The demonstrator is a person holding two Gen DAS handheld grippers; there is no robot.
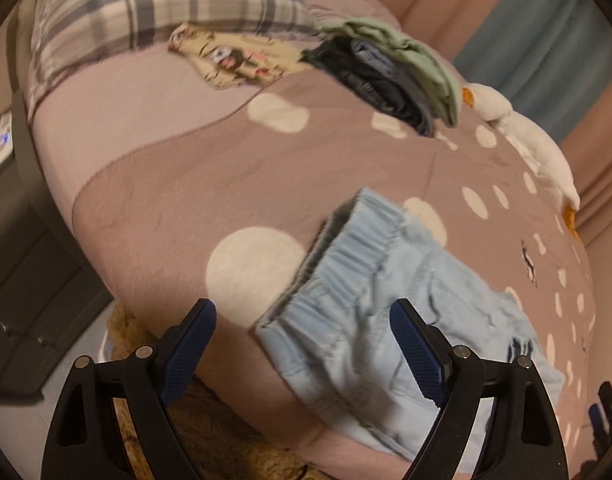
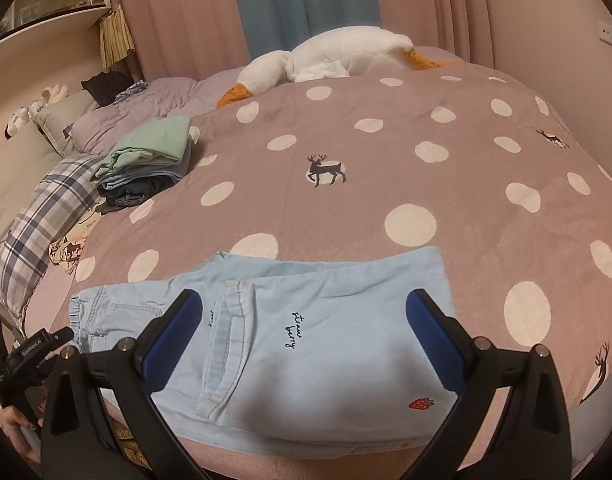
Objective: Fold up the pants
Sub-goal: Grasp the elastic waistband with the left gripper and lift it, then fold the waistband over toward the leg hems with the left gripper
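The right hand-held gripper [image 2: 304, 344] hangs just above the light blue pants [image 2: 318, 344], with its jaws wide and nothing between them. The left hand-held gripper [image 1: 302, 344] is also wide and holds nothing; the waistband of the pants lies just ahead of it, toward its right finger.

The pants lie at the near edge of the bed [image 2: 386, 168], directly under and in front of both tools, and they look already folded over once or more. Part of the fabric hangs over the bed edge, below the right hand-held gripper. Here I see the main risk: if a finger catches only the top layer, the fold can open, or the whole bundle can slide off the edge to the floor. The left view is blurred, so a grasp at the waistband may miss or take too few layers.

Farther ahead and to the left of the right hand-held gripper stands a pile of folded clothes [image 2: 146, 164]. It looks soft and uneven, so it may lean if the pants are put on it carelessly. Beyond it lies a white plush goose [image 2: 338, 56], well apart.
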